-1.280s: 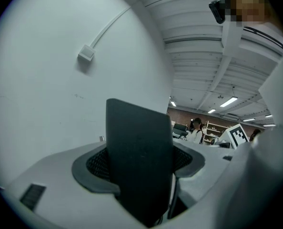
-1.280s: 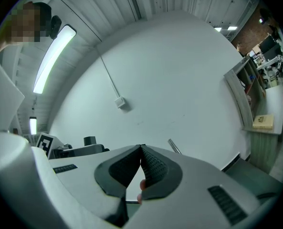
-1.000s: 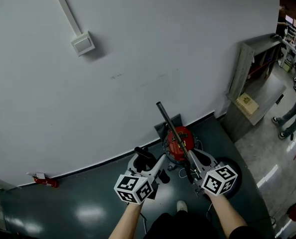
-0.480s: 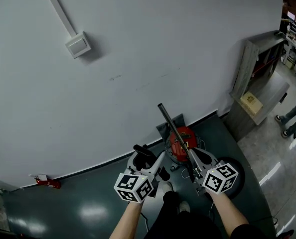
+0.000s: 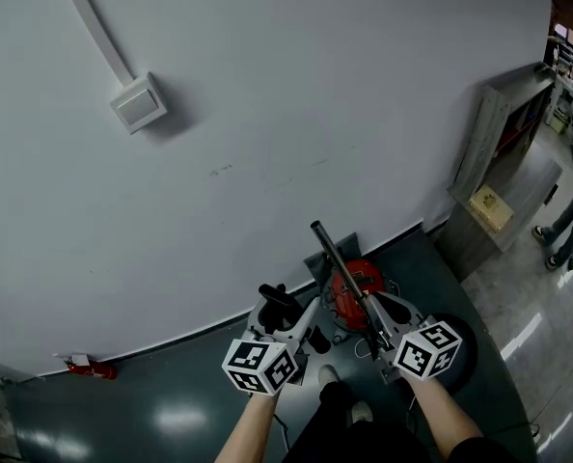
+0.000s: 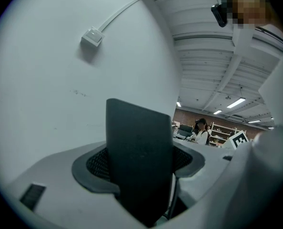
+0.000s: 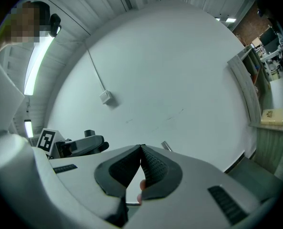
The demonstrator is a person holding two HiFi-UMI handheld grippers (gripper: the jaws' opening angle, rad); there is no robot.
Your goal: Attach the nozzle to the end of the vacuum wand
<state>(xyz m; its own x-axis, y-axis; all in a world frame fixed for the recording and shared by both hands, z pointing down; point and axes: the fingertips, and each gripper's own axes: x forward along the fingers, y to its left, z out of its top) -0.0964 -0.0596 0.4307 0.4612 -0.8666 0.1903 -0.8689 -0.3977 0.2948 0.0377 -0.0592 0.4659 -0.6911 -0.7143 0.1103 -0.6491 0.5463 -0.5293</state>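
My left gripper (image 5: 288, 316) (image 6: 140, 171) is shut on the black flat nozzle (image 5: 275, 297) (image 6: 139, 137), which stands up between its pads. The dark vacuum wand (image 5: 333, 258) slants up towards the wall, over the red vacuum canister (image 5: 356, 283) on the floor. Its lower end runs close along my right gripper (image 5: 383, 309). In the right gripper view that gripper (image 7: 141, 148) is shut, its pads meeting at the tips with nothing between them. The wand's tip (image 7: 166, 146) peeks past its right jaw. Whether the gripper holds the wand I cannot tell.
The white wall carries a switch box (image 5: 137, 104) on a conduit. A grey shelf unit (image 5: 499, 152) with a cardboard box (image 5: 489, 208) stands at the right, beside a person's legs (image 5: 566, 225). A red object (image 5: 92, 367) lies at the wall's foot, left.
Both grippers have moved together towards the wall, keeping the same hold on the nozzle. The wand sits lower in view, and my feet have shifted below.
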